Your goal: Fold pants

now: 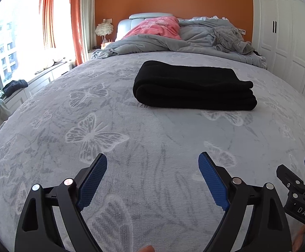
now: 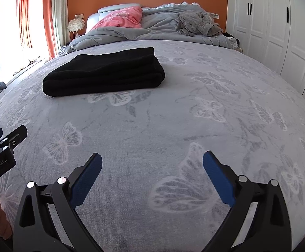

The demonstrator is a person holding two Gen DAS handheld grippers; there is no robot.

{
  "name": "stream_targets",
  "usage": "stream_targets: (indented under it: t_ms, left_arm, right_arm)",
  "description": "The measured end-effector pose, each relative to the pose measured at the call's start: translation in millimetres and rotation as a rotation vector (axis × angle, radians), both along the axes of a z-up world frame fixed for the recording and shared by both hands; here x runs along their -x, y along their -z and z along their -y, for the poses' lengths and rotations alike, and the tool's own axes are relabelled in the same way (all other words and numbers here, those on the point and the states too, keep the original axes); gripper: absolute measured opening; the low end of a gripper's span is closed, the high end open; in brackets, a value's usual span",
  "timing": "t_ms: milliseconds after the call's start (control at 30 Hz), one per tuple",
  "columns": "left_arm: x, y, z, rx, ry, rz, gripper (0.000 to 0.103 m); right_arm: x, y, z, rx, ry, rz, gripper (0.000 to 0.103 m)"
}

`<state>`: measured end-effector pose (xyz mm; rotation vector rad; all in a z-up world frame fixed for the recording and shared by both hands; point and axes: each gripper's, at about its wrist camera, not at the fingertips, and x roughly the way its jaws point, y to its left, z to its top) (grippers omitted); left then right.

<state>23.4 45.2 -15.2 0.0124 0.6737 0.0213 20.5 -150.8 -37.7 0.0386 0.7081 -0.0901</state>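
Presently your left gripper [image 1: 152, 178] and right gripper [image 2: 152, 176] gape empty, well short of the pants [image 1: 192, 86], a soft, thick, limp black bundle best pinched at its layered near edge.

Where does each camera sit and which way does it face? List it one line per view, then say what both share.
Left wrist: sits on the left gripper, low over the grey butterfly-print bedspread, facing the headboard; its open blue-padded fingers show, with the right gripper at the right edge.
Right wrist: sits on the right gripper, facing the same way; open fingers show, left gripper at left.
Shared: the folded black pants, bedspread, pink pillow, orange wall.
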Motion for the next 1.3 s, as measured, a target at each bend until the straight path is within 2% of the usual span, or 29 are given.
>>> stream_targets:
  t_ms: [733,1300]
  left_arm:
    - [-0.1,-0.3,1.1,-0.001,0.002,0.002,0.086]
    - [3.7,-3.5,9.5,-0.034,0.026,0.031,0.086]
  right_arm:
    - [0.0,-0.1,0.3,0.001,0.0,0.0,0.095]
    - [-0.5,0.4,0.3,0.002,0.0,0.0,0.095]
